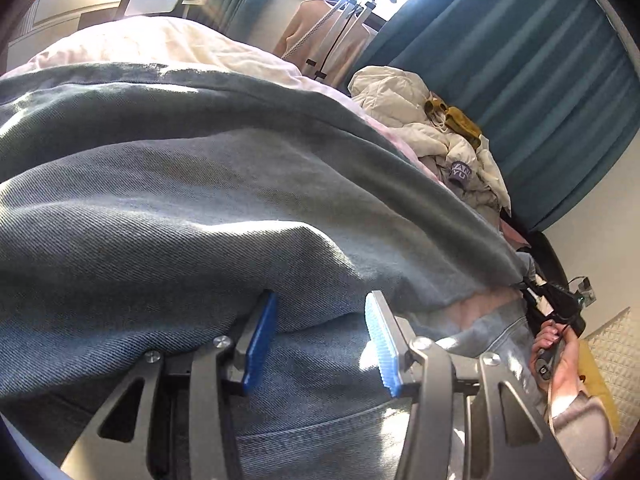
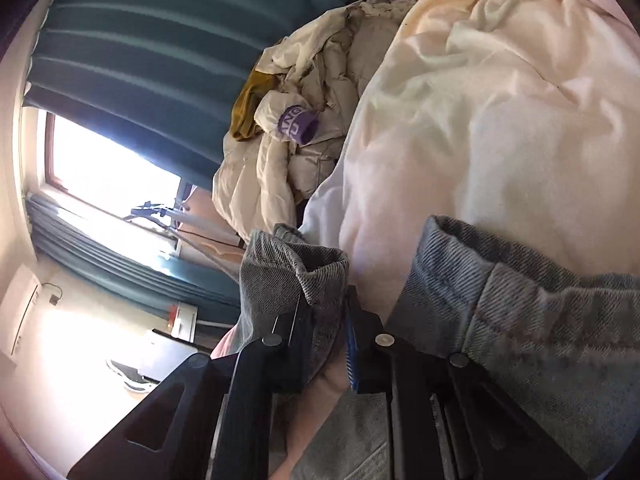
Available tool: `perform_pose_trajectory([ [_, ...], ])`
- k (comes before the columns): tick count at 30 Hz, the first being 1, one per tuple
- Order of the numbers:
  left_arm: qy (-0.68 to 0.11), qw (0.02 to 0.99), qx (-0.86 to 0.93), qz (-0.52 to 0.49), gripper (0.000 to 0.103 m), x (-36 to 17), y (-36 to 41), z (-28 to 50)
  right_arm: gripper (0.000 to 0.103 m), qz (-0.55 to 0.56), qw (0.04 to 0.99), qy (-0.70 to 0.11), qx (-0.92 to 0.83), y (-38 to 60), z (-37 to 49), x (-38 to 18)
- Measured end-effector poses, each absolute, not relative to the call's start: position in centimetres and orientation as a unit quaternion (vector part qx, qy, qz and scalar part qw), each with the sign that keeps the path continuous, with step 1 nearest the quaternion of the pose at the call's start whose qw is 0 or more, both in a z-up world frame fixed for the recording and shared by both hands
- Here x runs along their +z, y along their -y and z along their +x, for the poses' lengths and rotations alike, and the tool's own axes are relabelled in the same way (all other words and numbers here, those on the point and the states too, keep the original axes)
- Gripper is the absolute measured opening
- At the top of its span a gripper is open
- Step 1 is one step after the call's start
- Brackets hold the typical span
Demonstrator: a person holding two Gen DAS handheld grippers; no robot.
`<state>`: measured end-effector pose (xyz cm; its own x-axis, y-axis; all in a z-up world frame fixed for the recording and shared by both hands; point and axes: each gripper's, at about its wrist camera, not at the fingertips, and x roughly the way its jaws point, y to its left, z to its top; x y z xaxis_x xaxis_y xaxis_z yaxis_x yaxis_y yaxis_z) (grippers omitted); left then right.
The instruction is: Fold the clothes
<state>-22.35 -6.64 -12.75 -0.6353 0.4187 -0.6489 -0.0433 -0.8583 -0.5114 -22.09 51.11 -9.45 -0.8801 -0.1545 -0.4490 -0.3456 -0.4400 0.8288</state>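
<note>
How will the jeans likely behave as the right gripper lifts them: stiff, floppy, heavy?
Likely floppy: the jeans drape in soft folds. Probably heavyish, being thick twill. The right gripper pinches a bunched hem, so slipping seems unlikely; the left gripper is open.

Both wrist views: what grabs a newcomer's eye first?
The jeans fill most of the left view, with the open left gripper over the denim. In the right view the right gripper is shut on a denim hem, before a cream duvet. Beyond it, a crumpled cream jacket with a purple cuff lies by teal curtains.
</note>
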Motion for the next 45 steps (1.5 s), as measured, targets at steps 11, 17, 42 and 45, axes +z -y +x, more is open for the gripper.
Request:
perform_pose_trajectory([
  [11, 0.27, 0.14, 0.863, -0.404, 0.047, -12.3, 7.7, -21.9, 0.011, -0.17, 0.023, -0.493, 0.853, -52.4, -22.6, -4.2],
  [17, 0.253, 0.131, 0.864, -0.416, 0.047, -11.5, 7.5, -21.5, 0.01, -0.267, 0.1, -0.547, 0.787, -53.8, -22.3, -10.4],
  [42, 0.295, 0.01, 0.846, -0.443, 0.047, -6.0, 16.2, -6.7, 0.033, -0.403, 0.056, -0.308, 0.86, -41.0, -10.2, -1.2],
  [45, 0.351, 0.012, 0.838, -0.419, 0.047, -3.9, 19.7, -3.0, 0.033, -0.393, 0.048, -0.328, 0.858, -40.8, -7.4, -0.5],
])
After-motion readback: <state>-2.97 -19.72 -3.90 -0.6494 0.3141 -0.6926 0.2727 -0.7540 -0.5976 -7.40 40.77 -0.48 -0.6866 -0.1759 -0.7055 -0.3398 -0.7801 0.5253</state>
